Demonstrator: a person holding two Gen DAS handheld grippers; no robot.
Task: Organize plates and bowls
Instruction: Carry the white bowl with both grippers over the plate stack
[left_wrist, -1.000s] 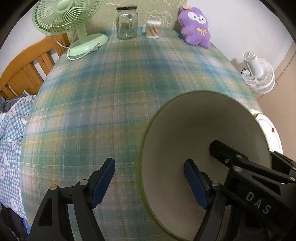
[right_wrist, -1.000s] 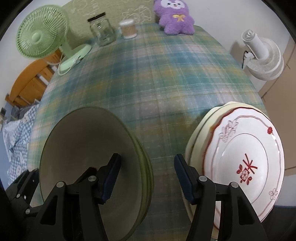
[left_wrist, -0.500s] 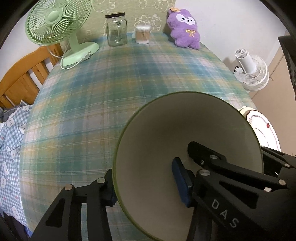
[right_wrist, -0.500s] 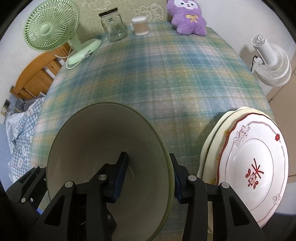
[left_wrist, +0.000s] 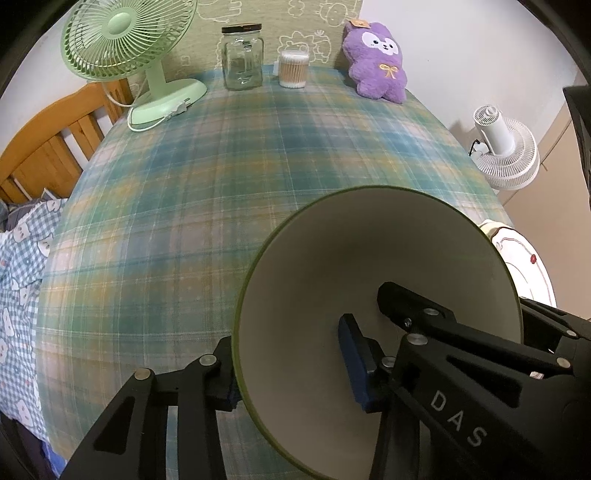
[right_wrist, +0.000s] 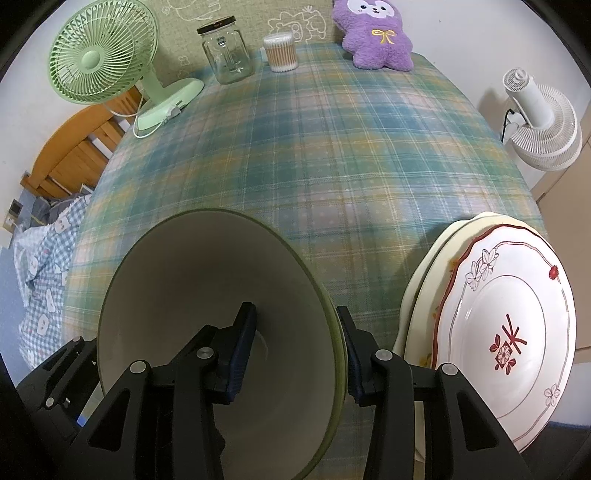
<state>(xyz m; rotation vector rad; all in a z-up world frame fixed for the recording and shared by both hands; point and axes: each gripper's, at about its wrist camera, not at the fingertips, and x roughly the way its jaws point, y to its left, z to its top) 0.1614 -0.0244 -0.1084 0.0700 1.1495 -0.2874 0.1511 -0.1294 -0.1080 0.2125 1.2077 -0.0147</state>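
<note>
A large cream bowl with a green rim (left_wrist: 332, 280) (right_wrist: 192, 280) is held above the plaid table by both grippers. My left gripper (left_wrist: 291, 369) is shut on the bowl's left wall, one finger inside, one outside. My right gripper (right_wrist: 295, 354) is shut on the bowl's right wall the same way. A stack of plates, topped by a white plate with red flower print (right_wrist: 509, 339), lies at the table's right front edge; its rim also shows in the left wrist view (left_wrist: 524, 254).
At the table's far edge stand a green desk fan (left_wrist: 122, 55), a glass jar (left_wrist: 242, 59), a tub of cotton swabs (left_wrist: 293, 70) and a purple plush toy (left_wrist: 376, 62). A white floor fan (right_wrist: 539, 118) stands right of the table, a wooden bed frame (left_wrist: 44, 147) left.
Both grippers closed on the bowl's walls from open. The bowl has risen off the table and both views have pulled back a little.
</note>
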